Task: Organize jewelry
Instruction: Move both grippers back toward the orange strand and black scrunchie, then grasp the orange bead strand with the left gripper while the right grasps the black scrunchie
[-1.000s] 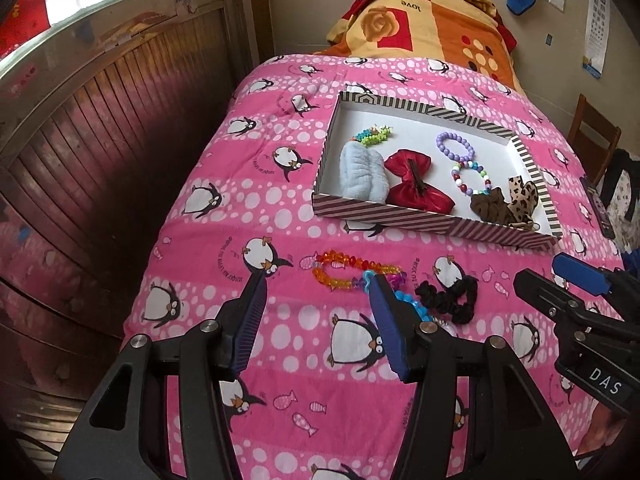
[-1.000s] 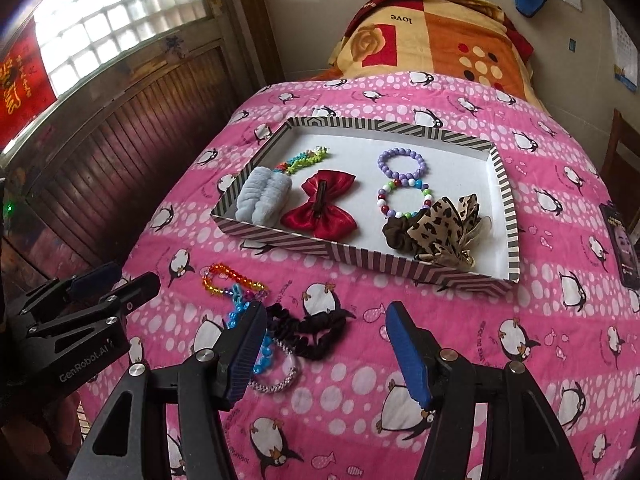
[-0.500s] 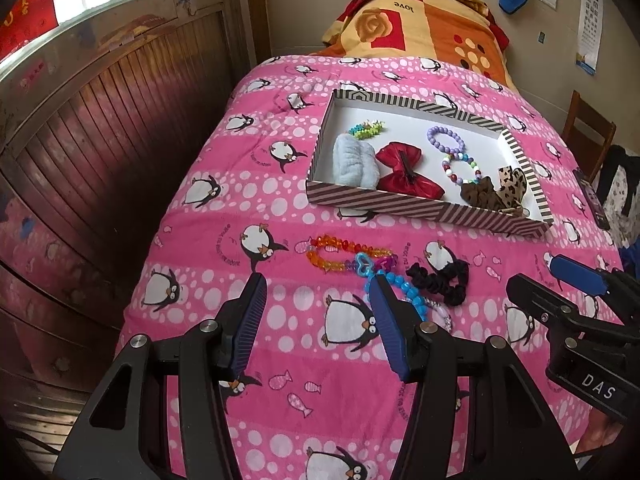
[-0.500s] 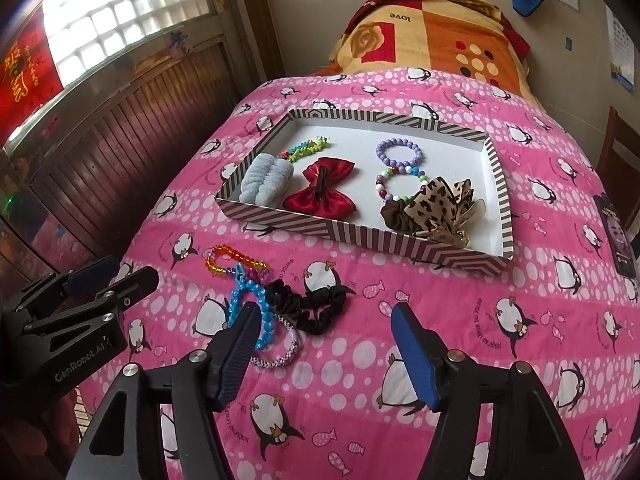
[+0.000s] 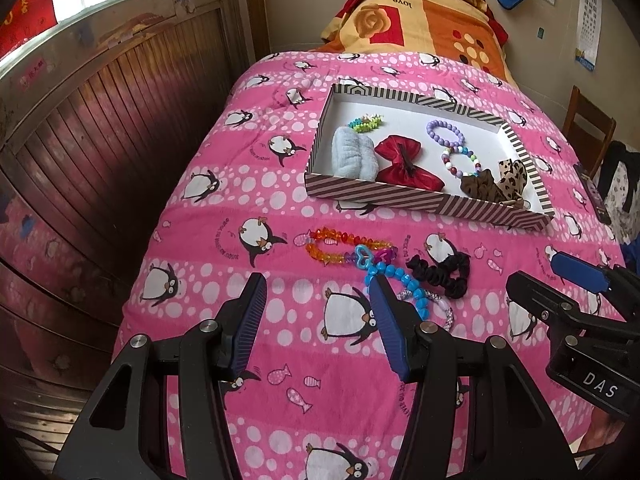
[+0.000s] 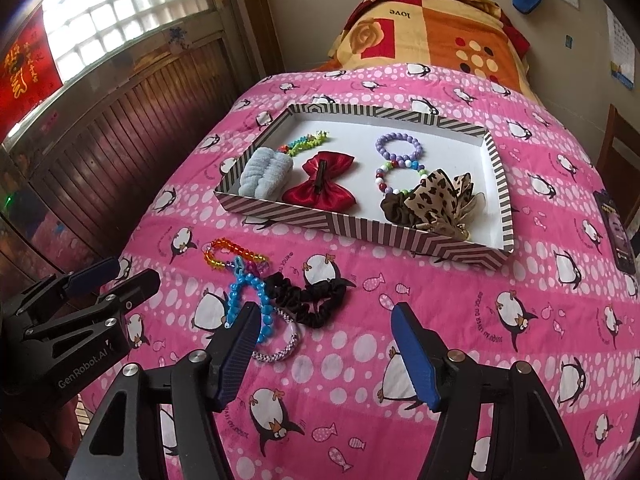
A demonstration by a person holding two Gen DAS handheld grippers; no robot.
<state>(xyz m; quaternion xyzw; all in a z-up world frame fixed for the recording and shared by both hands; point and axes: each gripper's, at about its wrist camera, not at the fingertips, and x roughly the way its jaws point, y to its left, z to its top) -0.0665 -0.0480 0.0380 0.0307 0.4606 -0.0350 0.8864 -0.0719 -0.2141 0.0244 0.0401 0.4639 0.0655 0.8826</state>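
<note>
A striped tray lies on the pink penguin quilt and holds a pale blue scrunchie, a red bow, a purple bead bracelet, a multicoloured bracelet, a green clip and a leopard scrunchie. In front of the tray lie an orange bead bracelet, a blue bead bracelet, a black scrunchie and a white woven bracelet. My left gripper hovers open short of the blue bracelet. My right gripper hovers open just short of the black scrunchie.
An orange and red patterned blanket is piled at the bed's far end. A wood-panelled wall runs along the left edge of the bed. A wooden chair stands at the right, and a phone lies near the right edge.
Both grippers have drawn back a little from the tray, so the loose bracelets and black scrunchie now show farther ahead of the fingers. The right jaws stand slightly wider.
</note>
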